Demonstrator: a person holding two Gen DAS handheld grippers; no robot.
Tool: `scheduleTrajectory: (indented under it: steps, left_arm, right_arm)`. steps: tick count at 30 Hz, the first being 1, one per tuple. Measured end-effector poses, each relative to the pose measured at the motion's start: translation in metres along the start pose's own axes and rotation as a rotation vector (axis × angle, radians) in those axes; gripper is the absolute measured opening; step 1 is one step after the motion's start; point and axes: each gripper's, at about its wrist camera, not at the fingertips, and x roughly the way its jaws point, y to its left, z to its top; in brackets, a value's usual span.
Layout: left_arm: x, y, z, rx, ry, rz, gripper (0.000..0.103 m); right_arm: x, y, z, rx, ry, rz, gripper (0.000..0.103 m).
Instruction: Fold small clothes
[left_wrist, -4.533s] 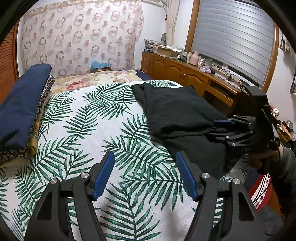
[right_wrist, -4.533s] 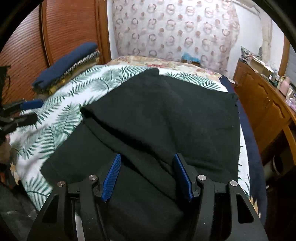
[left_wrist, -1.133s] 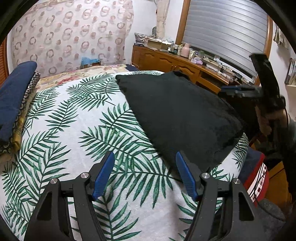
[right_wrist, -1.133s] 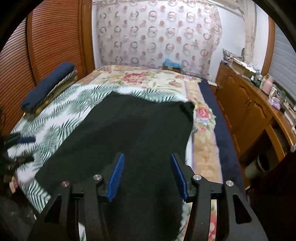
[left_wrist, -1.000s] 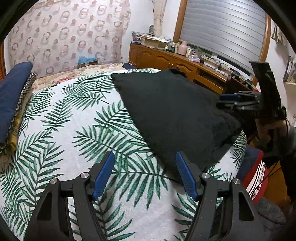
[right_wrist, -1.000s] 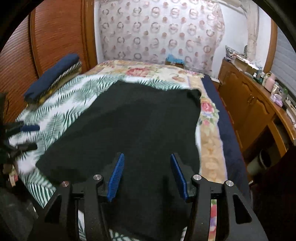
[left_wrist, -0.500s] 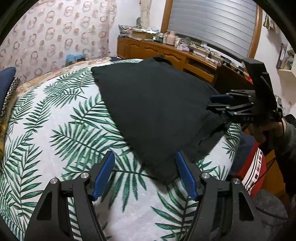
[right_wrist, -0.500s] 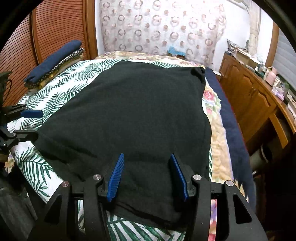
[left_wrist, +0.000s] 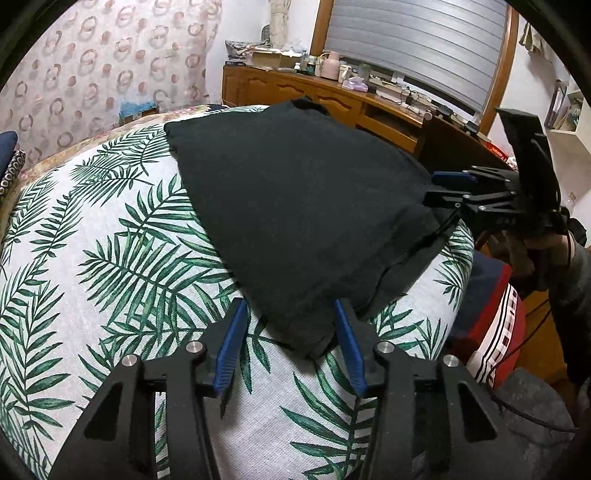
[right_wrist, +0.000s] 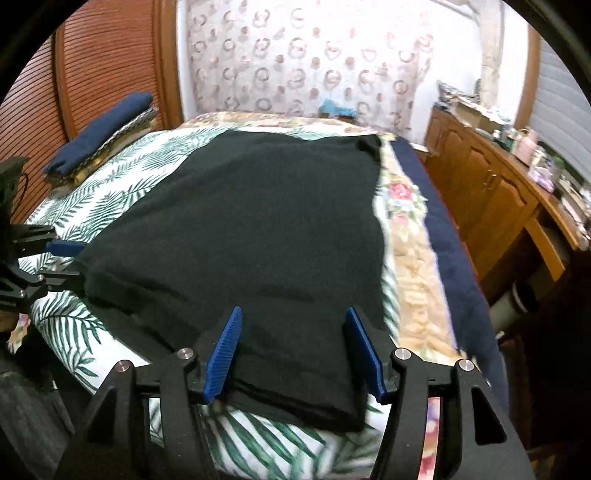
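Lying spread flat on the palm-leaf bedspread (left_wrist: 110, 258) of the bed: black garment (left_wrist: 295, 206), folded into layers, its near edge toward both grippers. Left gripper (left_wrist: 291, 347), jaws spread, blue pads either side of the garment's near left corner, not pinching it. Right gripper (right_wrist: 295, 350), jaws also spread, straddling the near right part of the cloth; contact unclear. Beyond, floral quilt (right_wrist: 406, 236) along the bed's right side, folded navy bedding (right_wrist: 103, 129) stacked by the wooden headboard, cluttered wooden cabinet (left_wrist: 295, 88) under the window shutter.
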Motion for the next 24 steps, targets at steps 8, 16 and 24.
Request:
scheduleTrajectory:
  steps: [8, 16, 24]
  left_arm:
    - [0.002, -0.002, 0.001, 0.006, 0.002, 0.008, 0.050]
    - [0.003, -0.003, 0.001, 0.009, 0.002, 0.011, 0.050]
    - [0.004, -0.005, 0.003, 0.017, 0.002, 0.018, 0.050]
  right_arm:
    - [0.000, -0.019, -0.024, 0.105, 0.025, -0.009, 0.062]
    - [0.001, -0.025, -0.030, 0.133, 0.040, 0.061, 0.055]
    - [-0.003, -0.030, -0.033, 0.125, 0.034, 0.117, 0.034]
